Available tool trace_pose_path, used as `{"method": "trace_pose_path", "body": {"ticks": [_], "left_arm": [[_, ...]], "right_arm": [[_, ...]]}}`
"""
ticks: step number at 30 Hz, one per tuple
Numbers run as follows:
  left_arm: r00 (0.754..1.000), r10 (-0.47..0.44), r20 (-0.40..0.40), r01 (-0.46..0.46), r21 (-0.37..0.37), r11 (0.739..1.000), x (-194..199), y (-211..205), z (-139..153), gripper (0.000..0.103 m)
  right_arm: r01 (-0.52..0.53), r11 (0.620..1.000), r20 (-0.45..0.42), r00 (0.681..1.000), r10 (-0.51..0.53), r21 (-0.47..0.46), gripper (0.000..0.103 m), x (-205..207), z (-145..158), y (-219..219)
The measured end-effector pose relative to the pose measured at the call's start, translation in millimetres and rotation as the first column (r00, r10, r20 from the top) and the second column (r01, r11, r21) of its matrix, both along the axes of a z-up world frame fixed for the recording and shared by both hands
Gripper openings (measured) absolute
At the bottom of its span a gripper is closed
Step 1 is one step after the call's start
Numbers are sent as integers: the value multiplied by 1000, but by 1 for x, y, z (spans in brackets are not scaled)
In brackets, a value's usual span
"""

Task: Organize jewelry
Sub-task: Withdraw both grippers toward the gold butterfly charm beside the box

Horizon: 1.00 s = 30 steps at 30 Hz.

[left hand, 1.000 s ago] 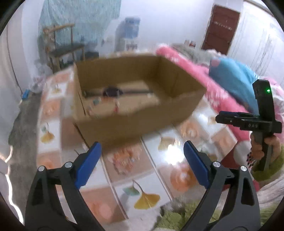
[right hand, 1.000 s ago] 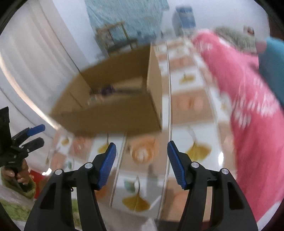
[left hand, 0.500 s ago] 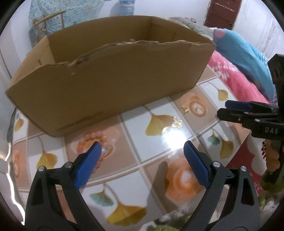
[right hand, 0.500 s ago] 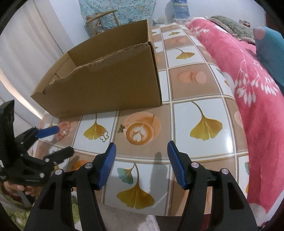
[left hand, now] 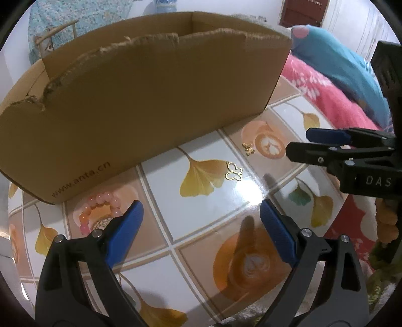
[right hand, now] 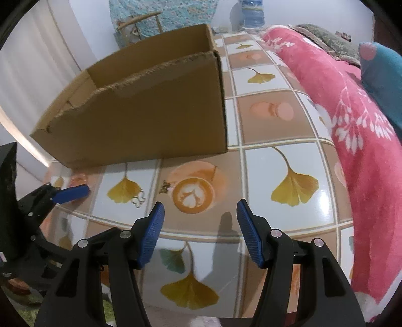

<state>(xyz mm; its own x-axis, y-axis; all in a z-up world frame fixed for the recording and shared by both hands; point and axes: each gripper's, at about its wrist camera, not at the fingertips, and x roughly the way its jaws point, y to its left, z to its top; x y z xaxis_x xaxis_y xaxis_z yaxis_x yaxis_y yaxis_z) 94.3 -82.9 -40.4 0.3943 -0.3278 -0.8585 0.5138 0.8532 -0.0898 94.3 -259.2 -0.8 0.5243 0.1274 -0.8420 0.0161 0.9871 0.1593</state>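
Task barely begun. Pink bead bracelet (left hand: 100, 211), gold butterfly charm (left hand: 234, 171) and small gold bee charm (left hand: 248, 149) lie on tiled tabletop (left hand: 213, 208) before cardboard box (left hand: 150, 100). Box interior hidden, possibly some pieces inside. Left gripper (left hand: 201, 226) and right gripper (right hand: 199, 231) both wide apart, empty, above table.

Cardboard box (left hand: 150, 105) interior hidden behind its near wall. Pink bead bracelet (left hand: 100, 211) partly covered by left tongs (left hand: 201, 221). Small gold charm (left hand: 248, 149) too small to identify.

Pink floral blanket (right hand: 351, 120), teal pillow (left hand: 346, 73), wooden chair (right hand: 140, 24), water bottle (right hand: 251, 12) beyond the tiled surface (right hand: 271, 125).
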Motion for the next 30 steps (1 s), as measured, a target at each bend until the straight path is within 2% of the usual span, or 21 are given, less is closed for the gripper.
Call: {"method": "trace_pose_path", "body": {"ticks": [3,8,16,26,30], "left_arm": [[1000,10,6,-10,20,1000,2,-4,-4,90],[1000,-5,28,3,76,997,2,-13,-9,95],[998,18,59,-22,60,998,0,-15,-10,95],[999,4,47,-7,67,998,-3,-13,-10,95],[999,5,48,-9,68,998,-3,-11,-9,95]], "right_arm": [[33,999,-17,999,-33,-27,60,3,-5,-5],[56,997,-29,998,-58,-54,69,4,-11,-9],[31,994,-24,999,-34,-102,80,8,-15,-5],[-11,992,-39,999,6,-129,96,6,-18,2],[-35,985,-50,998,27,-171,96,6,-22,8]]}}
